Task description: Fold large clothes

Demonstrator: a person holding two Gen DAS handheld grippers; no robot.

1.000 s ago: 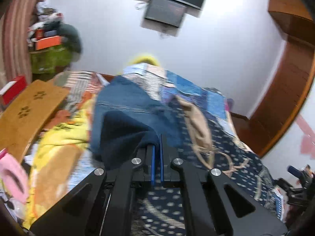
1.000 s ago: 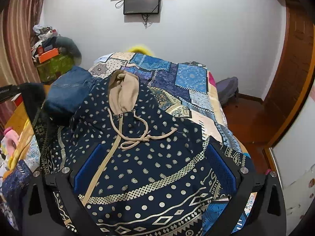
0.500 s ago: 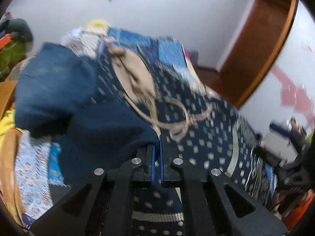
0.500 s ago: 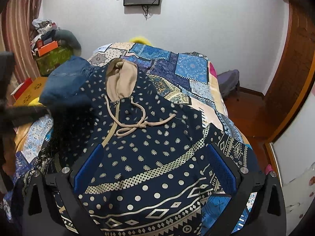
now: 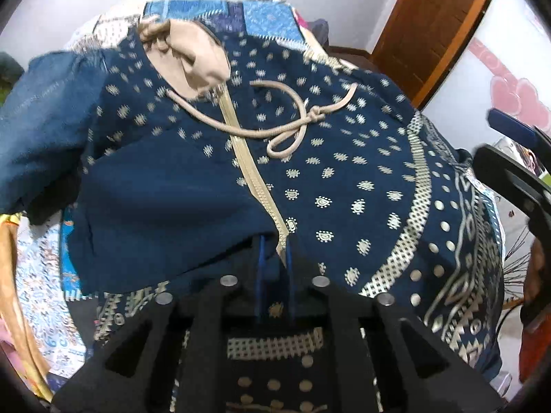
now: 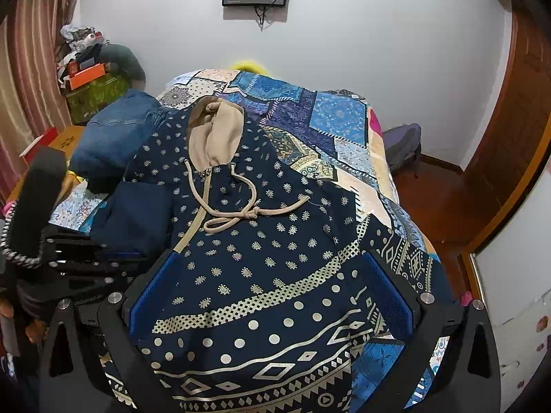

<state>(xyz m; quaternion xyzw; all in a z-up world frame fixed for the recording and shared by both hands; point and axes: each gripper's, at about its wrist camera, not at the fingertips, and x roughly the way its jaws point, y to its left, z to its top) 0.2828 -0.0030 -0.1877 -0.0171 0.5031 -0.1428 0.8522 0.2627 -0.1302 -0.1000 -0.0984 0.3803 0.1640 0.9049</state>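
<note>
right now the left gripper (image 5: 274,258) sits at the zipper (image 5: 255,175), which runs straight ahead; jaws just easing apart, folded flap (image 5: 165,227) between. the right gripper (image 6: 270,296), wide open, empty, hangs above the hoodie (image 6: 275,268)

Even indoor light, no harsh glare. Left wrist view slightly motion-blurred; right wrist sharp. Fisheye bending, dark vignetted corners.

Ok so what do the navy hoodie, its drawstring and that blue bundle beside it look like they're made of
Navy hoodie: soft matte woven or knit cloth, probably cotton, with a pale printed pattern; it drapes in loose folds.
Drawstring: thick beige cord, likely cotton; round, matte and knotted.
Blue bundle: looks like denim, with faded blue tone and a visible stitched seam.
</note>
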